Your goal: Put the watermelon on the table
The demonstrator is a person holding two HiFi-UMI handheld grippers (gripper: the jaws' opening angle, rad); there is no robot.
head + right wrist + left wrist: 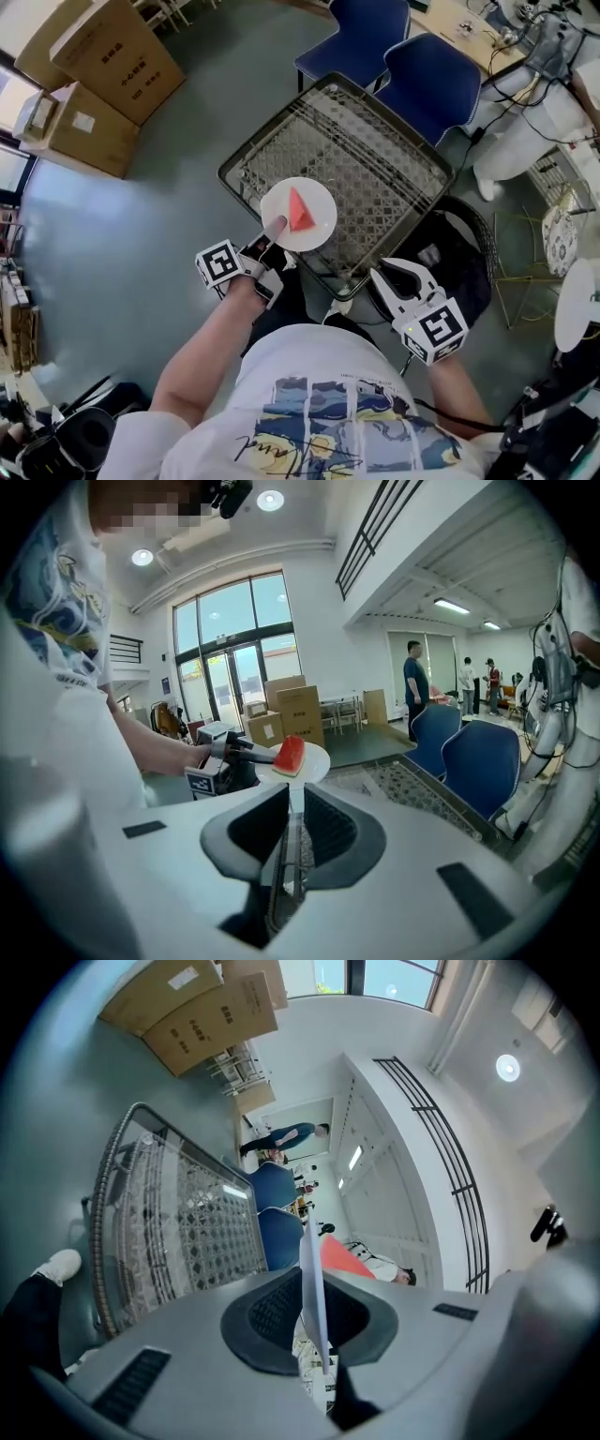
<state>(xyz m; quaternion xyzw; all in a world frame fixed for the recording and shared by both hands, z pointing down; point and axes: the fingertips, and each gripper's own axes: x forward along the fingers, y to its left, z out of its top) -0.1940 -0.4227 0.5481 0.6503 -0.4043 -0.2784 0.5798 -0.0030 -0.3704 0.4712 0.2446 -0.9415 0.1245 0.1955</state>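
Watermelon wedge sits on white plate just ahead of left gripper, long axis roughly along the gripper's line, tip pointing away. Jaws clenched on the plate's near rim, plate level over near edge of mesh table. Left forearm reaches forward. Right gripper sits off to the right, closed, empty.

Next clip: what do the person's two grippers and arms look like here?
The left gripper and the right gripper both have pale grey-white shells, with dark ribbed pads lining the jaws. Each carries a white cube printed with black square markers. The person wears a white short-sleeved T-shirt with a blue painted print, and the forearms are uncovered.
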